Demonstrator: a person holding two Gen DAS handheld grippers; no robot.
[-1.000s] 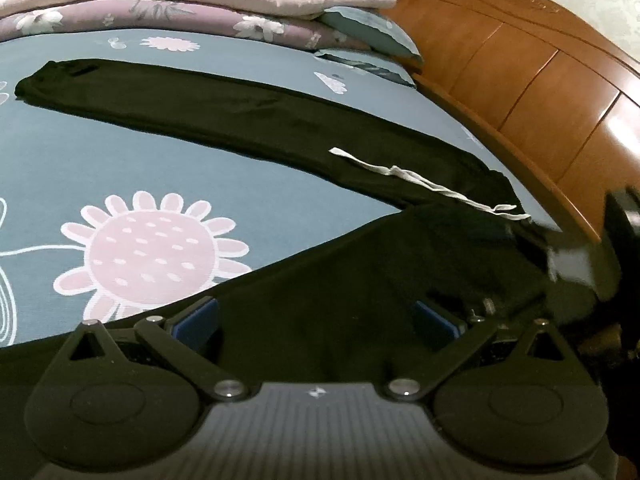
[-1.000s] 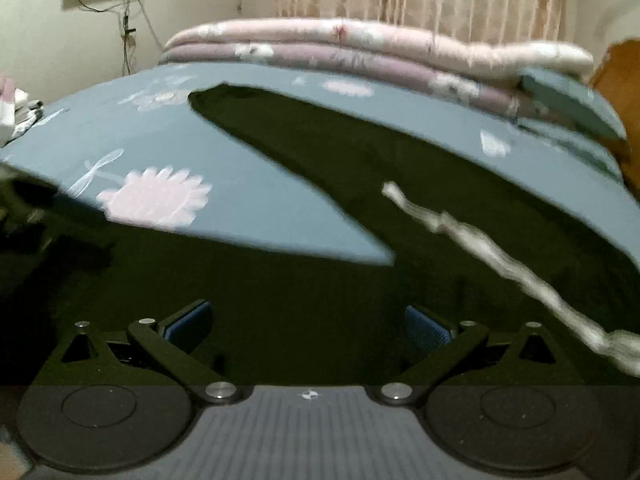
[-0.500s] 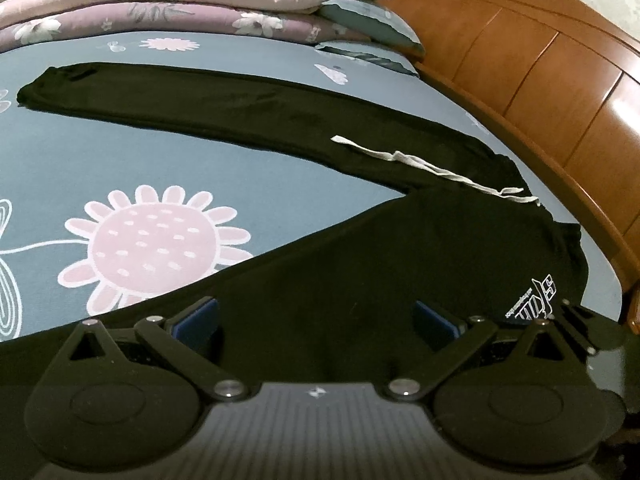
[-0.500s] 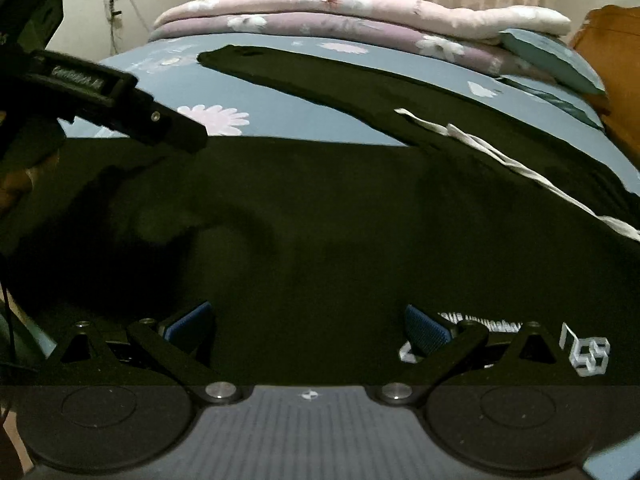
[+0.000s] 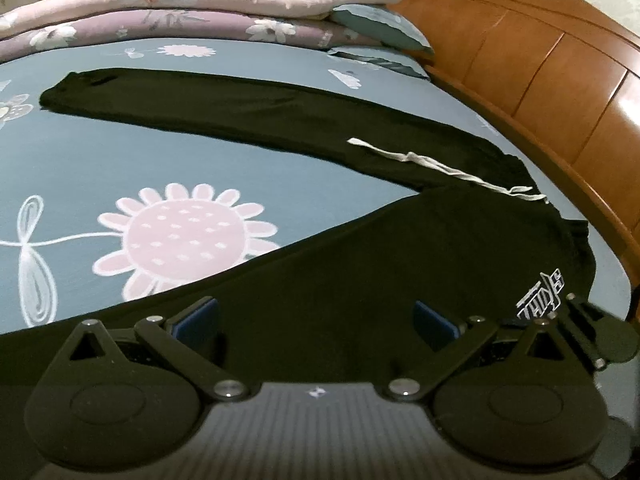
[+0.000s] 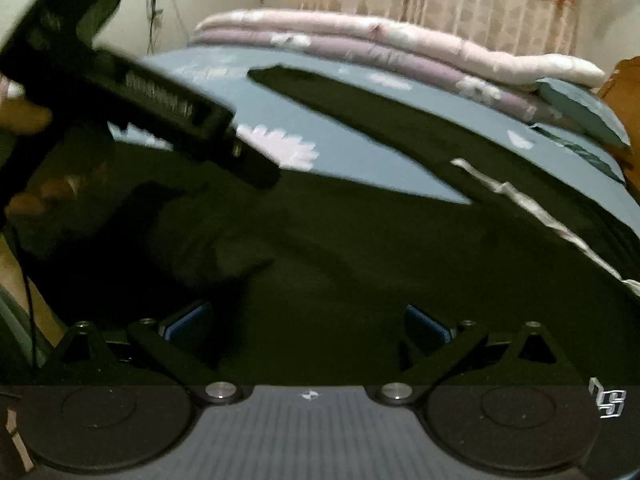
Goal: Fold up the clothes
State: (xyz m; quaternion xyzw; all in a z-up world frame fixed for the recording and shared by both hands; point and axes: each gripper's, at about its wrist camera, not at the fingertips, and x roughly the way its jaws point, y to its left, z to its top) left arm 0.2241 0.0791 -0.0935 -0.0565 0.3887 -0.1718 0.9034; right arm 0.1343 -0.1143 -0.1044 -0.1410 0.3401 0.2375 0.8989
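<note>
Black trousers (image 5: 360, 264) lie spread in a V on the blue flowered bedsheet (image 5: 80, 168). One leg (image 5: 240, 116) runs off to the far left. A white drawstring (image 5: 440, 168) trails across the waist, and a white logo (image 5: 540, 296) shows on the near leg. My left gripper (image 5: 316, 320) hovers open over the near leg with nothing between its blue pads (image 5: 196, 318). My right gripper (image 6: 308, 326) is open too, low over the same dark cloth (image 6: 360, 260). The left gripper's body (image 6: 160, 108) crosses the upper left of the right wrist view.
A wooden headboard (image 5: 560, 80) runs along the right side of the bed. Folded pink and mauve quilts (image 5: 200, 4) and a teal pillow (image 5: 380, 28) are stacked at the far end. A hand (image 6: 24, 120) holds the left gripper at the left edge.
The right gripper has swung left over the near trouser leg, bringing the left gripper into its view. The left gripper shifted only slightly. Both stayed open.
</note>
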